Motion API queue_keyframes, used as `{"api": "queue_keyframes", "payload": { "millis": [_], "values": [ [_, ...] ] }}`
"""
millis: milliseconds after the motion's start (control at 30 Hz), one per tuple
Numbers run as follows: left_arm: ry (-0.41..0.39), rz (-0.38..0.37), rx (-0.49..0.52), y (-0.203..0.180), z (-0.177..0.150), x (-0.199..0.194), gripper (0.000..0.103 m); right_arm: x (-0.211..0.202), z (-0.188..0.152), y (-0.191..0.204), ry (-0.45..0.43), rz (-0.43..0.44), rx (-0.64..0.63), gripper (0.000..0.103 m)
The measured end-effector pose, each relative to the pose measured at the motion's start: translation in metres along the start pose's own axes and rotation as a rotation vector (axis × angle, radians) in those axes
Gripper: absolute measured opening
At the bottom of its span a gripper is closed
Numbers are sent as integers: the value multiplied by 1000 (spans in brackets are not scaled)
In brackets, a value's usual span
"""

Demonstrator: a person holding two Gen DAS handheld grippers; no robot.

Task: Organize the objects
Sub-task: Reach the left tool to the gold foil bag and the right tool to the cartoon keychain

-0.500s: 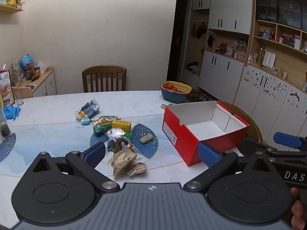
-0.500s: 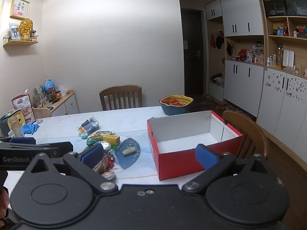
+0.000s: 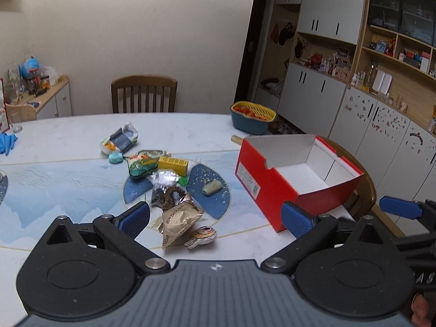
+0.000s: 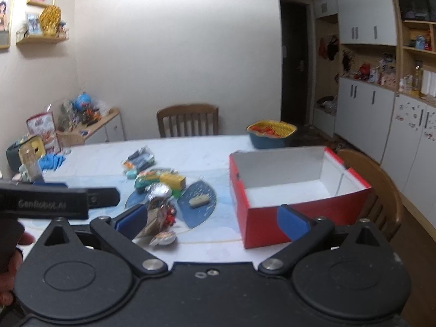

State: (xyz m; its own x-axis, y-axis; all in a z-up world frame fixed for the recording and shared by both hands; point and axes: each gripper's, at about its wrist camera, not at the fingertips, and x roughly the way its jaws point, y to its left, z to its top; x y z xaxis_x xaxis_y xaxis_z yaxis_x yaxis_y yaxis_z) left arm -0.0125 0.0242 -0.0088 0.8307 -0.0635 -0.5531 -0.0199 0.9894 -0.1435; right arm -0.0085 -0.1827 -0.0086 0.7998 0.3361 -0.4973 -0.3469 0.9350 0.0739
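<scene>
A heap of small objects lies mid-table: a tan snack pouch (image 3: 181, 222), a yellow box (image 3: 173, 164), a green packet (image 3: 143, 165), a pale green bar (image 3: 212, 187) and a silver wrapper (image 3: 163, 177). To their right stands an empty red box with a white inside (image 3: 278, 188). My left gripper (image 3: 215, 219) is open above the near table edge, the pouch just beyond its gap. My right gripper (image 4: 212, 220) is open too, nothing held, between the heap (image 4: 160, 190) and the red box (image 4: 297, 212). The left gripper's body shows at the right wrist view's left edge.
A blue bowl with a yellow basket (image 3: 253, 117) sits at the table's far right. Wooden chairs stand behind the table (image 3: 144, 94) and by the red box (image 4: 381, 185). Blue gloves (image 3: 6, 141) lie far left. White cabinets (image 3: 381, 141) line the right wall.
Both views have tipped and drawn a little closer to the table; the heap and red box sit slightly lower and nearer. Both grippers stay open.
</scene>
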Motion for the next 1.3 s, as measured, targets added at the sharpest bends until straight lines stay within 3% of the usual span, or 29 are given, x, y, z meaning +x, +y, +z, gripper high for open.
{"api": "queue_keyframes", "payload": {
  "millis": [400,700,900,1033,1100,1300],
  "values": [
    [121,24,40,48,0,94,103,90,-16,39,168,89,-86,97],
    [239,-78,79,65,-7,155,102,156,-27,61,269,112,-131,91],
    [343,-136,42,80,-10,189,86,187,-38,72,323,128,-168,83],
    [376,-185,44,83,-11,199,83,201,-40,77,338,131,-182,78],
    [390,-205,44,84,-12,202,73,207,-40,80,349,134,-195,75],
    [408,-237,39,94,-10,206,64,219,-41,85,374,138,-225,64]
  ]
}}
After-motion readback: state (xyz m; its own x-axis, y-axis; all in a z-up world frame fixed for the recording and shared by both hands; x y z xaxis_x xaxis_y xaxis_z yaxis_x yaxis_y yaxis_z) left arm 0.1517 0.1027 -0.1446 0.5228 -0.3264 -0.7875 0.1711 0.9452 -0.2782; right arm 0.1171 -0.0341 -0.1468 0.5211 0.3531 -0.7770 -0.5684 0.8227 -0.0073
